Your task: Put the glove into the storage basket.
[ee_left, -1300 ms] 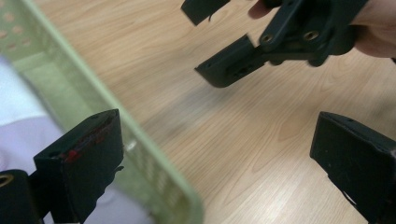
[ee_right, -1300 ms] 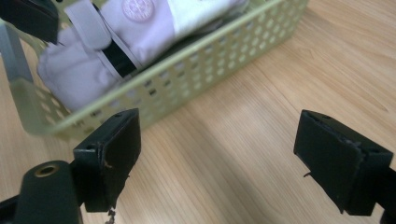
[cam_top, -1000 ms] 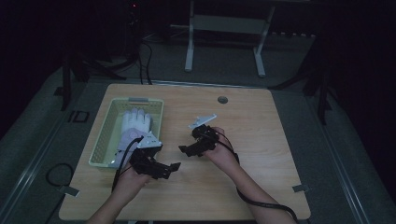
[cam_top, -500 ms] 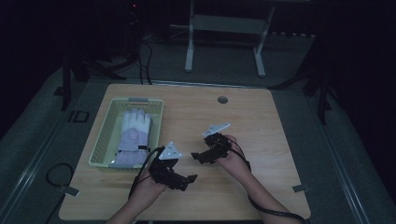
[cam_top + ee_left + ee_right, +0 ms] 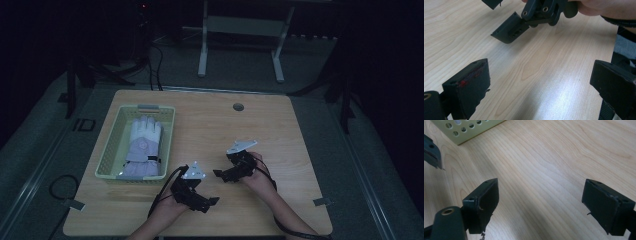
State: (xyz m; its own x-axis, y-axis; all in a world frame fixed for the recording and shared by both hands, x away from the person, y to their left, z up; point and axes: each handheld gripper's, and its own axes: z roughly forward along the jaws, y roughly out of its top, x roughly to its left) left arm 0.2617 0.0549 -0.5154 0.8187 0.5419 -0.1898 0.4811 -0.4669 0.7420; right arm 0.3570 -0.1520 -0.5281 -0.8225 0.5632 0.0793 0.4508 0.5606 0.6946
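Glove [image 5: 143, 146] lies flat inside the pale green basket [image 5: 106, 155] at the left of the table [image 5: 260, 125], fingers toward the far end and cuff toward the near end, so its long axis runs near to far.

I hold both claws over bare wood at the near middle of the table, well apart from the basket. My left claw [image 5: 209, 204] sits nearer to me, its jaws spread wide with nothing between them, as the left gripper view confirms. My right claw [image 5: 221, 174] sits just beyond it and to the right, jaws likewise spread and empty; in the right gripper view a corner of the basket shows at the far left.

Governing relation: the glove lies to the left and farther away from both claws. The left hand [image 5: 167, 210] is on the basket's side and is, in my judgement, the nearer one. I judge the cuff end the closest hold, reached over the basket's near rim.
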